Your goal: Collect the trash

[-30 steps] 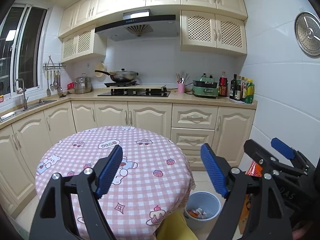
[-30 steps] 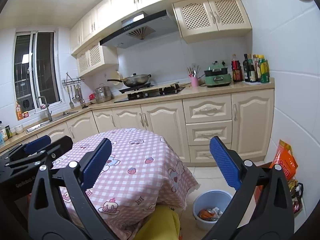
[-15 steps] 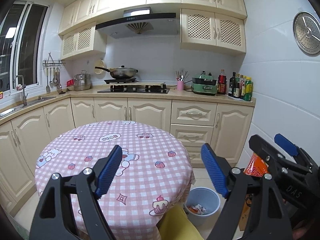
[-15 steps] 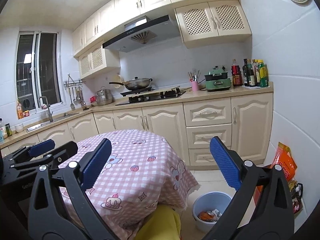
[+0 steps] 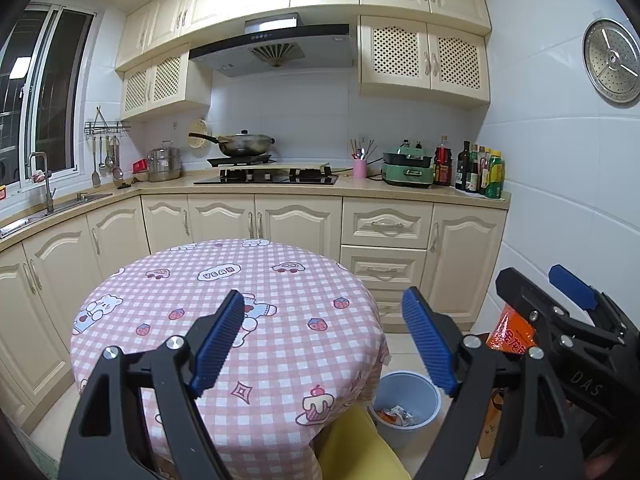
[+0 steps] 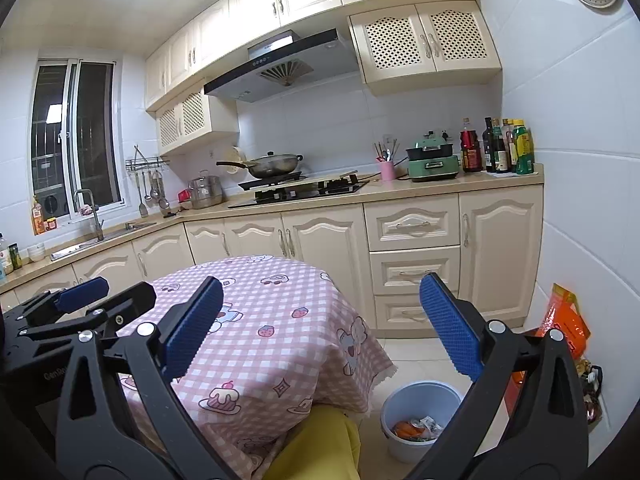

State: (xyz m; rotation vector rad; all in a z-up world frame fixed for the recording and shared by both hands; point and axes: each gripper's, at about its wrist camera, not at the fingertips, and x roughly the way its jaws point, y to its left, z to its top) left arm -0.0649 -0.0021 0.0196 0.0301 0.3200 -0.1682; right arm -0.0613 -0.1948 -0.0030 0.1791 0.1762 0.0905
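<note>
A pale blue trash bin [image 5: 406, 402] stands on the floor right of the round table [image 5: 224, 304]; it holds crumpled wrappers and also shows in the right wrist view [image 6: 420, 416]. The table's pink checked cloth [image 6: 272, 320] shows no trash on top. My left gripper [image 5: 324, 344] is open and empty, held above the table's near edge. My right gripper [image 6: 320, 328] is open and empty, beside the left one, and appears at the right of the left wrist view [image 5: 560, 320].
An orange bag [image 6: 564, 324] and other items lie on the floor by the right wall. Cream cabinets [image 5: 304, 224] and a counter with a hob, wok and bottles run behind the table. A yellow cloth [image 5: 356, 448] sits at the near bottom.
Both grippers have risen and tilted slightly, so the table and bin sit lower in view. Both stay open and empty.
</note>
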